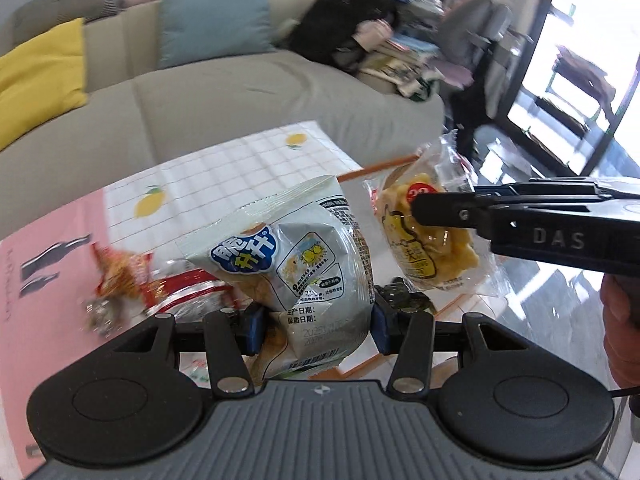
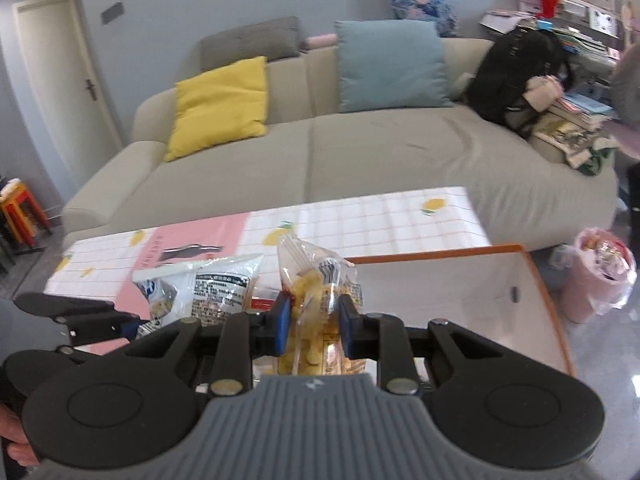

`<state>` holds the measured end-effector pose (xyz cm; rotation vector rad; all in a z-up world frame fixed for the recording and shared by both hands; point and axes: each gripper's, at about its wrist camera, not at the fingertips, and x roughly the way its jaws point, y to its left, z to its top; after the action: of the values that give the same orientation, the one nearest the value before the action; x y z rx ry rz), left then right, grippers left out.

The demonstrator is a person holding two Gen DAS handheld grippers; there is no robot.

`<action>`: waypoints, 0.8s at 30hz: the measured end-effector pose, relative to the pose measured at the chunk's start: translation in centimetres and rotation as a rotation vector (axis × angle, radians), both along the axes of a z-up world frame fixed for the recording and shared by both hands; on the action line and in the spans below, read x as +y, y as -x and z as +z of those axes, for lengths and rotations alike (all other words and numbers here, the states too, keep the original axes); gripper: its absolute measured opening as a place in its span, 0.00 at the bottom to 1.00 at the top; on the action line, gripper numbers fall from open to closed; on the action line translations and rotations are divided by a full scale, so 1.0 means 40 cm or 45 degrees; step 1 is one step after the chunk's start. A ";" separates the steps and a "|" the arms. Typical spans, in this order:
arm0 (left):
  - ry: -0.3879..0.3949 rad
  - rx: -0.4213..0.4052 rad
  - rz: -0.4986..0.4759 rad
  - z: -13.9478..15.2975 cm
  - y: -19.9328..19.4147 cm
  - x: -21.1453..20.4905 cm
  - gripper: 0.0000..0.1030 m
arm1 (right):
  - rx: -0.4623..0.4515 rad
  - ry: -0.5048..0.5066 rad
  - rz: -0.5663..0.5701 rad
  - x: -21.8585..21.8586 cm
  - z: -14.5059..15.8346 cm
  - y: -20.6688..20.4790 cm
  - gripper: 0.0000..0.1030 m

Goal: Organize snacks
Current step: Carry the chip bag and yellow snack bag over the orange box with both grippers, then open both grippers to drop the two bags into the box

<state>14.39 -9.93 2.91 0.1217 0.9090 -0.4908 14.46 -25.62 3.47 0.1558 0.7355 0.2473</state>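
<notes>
Both grippers holding snack packs above the table

Currently we are pinching a grey-white snack bag (image 1: 288, 256) in the left gripper (image 1: 316, 326), its blue pads pressing both sides of the pack, which is standing upright over the table (image 1: 224, 168). We are clamping a clear pack of yellow snacks (image 2: 316, 308) in the right gripper (image 2: 314, 326), raised above the table's near edge. More red-and-white wrappers (image 1: 132, 280) are lying on the table behind the grey-white bag, blurred. Beyond the table, a sofa (image 2: 360, 152) is sitting.
</notes>
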 end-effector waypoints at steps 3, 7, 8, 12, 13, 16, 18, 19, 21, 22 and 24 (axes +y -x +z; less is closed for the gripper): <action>-0.044 0.030 -0.066 -0.031 -0.035 -0.045 0.55 | 0.040 0.010 -0.045 -0.045 -0.031 -0.029 0.22; -0.131 0.064 -0.158 -0.077 -0.071 -0.096 0.55 | 0.104 -0.008 -0.074 -0.087 -0.087 -0.086 0.22; -0.160 0.072 -0.181 -0.090 -0.081 -0.108 0.55 | 0.121 -0.012 -0.077 -0.095 -0.102 -0.099 0.22; -0.243 0.125 -0.256 -0.142 -0.124 -0.142 0.55 | 0.181 -0.010 -0.064 -0.105 -0.159 -0.147 0.22; -0.257 0.134 -0.267 -0.152 -0.131 -0.148 0.55 | 0.191 -0.004 -0.057 -0.105 -0.173 -0.157 0.22; -0.320 0.154 -0.311 -0.184 -0.151 -0.166 0.55 | 0.227 0.004 -0.039 -0.103 -0.215 -0.188 0.22; -0.361 0.163 -0.345 -0.204 -0.156 -0.177 0.55 | 0.255 0.008 -0.029 -0.100 -0.239 -0.201 0.22; -0.382 0.168 -0.363 -0.215 -0.159 -0.183 0.55 | 0.266 0.013 -0.026 -0.100 -0.249 -0.209 0.22; -0.417 0.176 -0.391 -0.232 -0.161 -0.192 0.55 | 0.285 0.029 -0.009 -0.095 -0.265 -0.218 0.22; -0.439 0.179 -0.405 -0.243 -0.163 -0.196 0.55 | 0.294 0.038 0.000 -0.093 -0.273 -0.223 0.22; -0.473 0.183 -0.430 -0.258 -0.166 -0.206 0.55 | 0.308 0.039 0.020 -0.089 -0.286 -0.232 0.22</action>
<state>21.01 -18.17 -7.40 0.5917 1.1214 -0.6446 23.73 -29.19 -7.97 0.1525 0.9807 0.2340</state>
